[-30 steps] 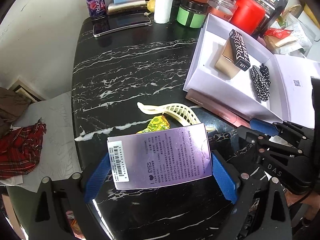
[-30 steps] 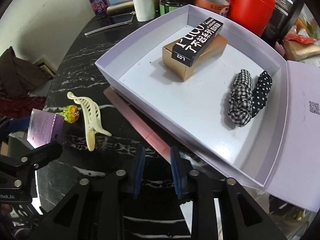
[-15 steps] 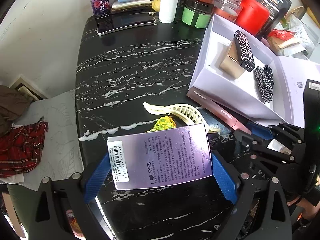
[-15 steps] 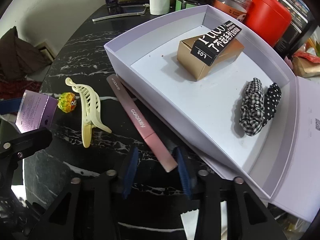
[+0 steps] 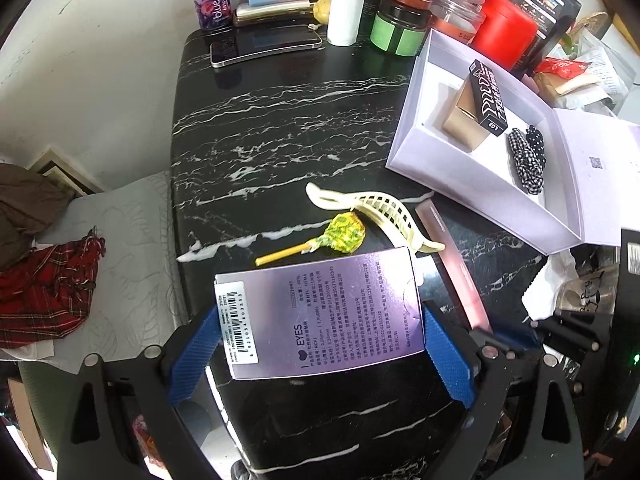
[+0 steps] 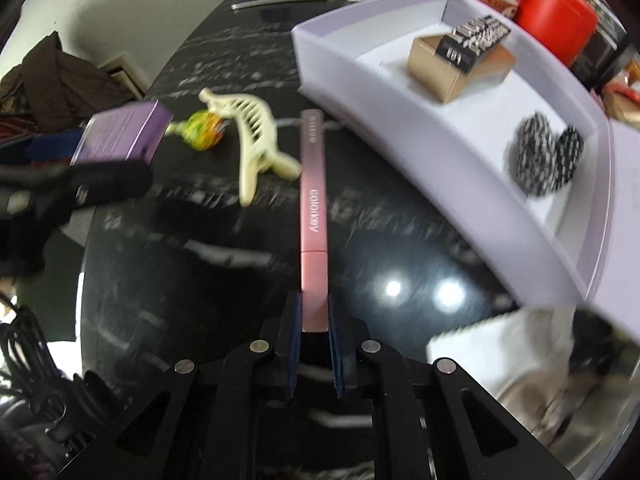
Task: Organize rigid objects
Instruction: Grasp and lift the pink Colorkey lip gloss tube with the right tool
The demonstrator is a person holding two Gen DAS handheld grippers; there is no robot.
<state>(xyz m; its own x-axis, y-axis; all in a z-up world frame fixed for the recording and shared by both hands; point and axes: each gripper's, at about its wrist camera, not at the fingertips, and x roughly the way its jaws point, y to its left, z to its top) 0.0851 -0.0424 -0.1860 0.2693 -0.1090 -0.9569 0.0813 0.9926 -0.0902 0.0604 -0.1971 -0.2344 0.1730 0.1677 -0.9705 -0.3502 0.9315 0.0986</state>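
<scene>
My left gripper [image 5: 320, 322] is shut on a flat purple box [image 5: 320, 308] printed "EYES", holding it just above the black marble table [image 5: 280, 120]. My right gripper [image 6: 313, 306] is shut on the near end of a slim pink box [image 6: 313, 200]. That pink box [image 5: 456, 264] lies alongside the open white box [image 6: 400, 128]. Inside the white box [image 5: 404, 152] sit a gold box [image 5: 460, 120], a black box [image 5: 488, 100] lying on it, and two scrunchies [image 5: 526, 160]. A cream hair clip [image 5: 380, 212] and a yellow lollipop [image 5: 344, 236] lie between the two grippers.
Jars, a red canister [image 5: 504, 32], a white bottle [image 5: 344, 0] and a phone [image 5: 264, 44] line the table's far edge. A red plaid cloth [image 5: 44, 292] lies off the table's left side. White crumpled paper [image 6: 500, 340] sits right of my right gripper.
My right gripper slid onto the near end of the pink box and its jaws closed on it. The left gripper kept hold of the purple box, barely shifting.
</scene>
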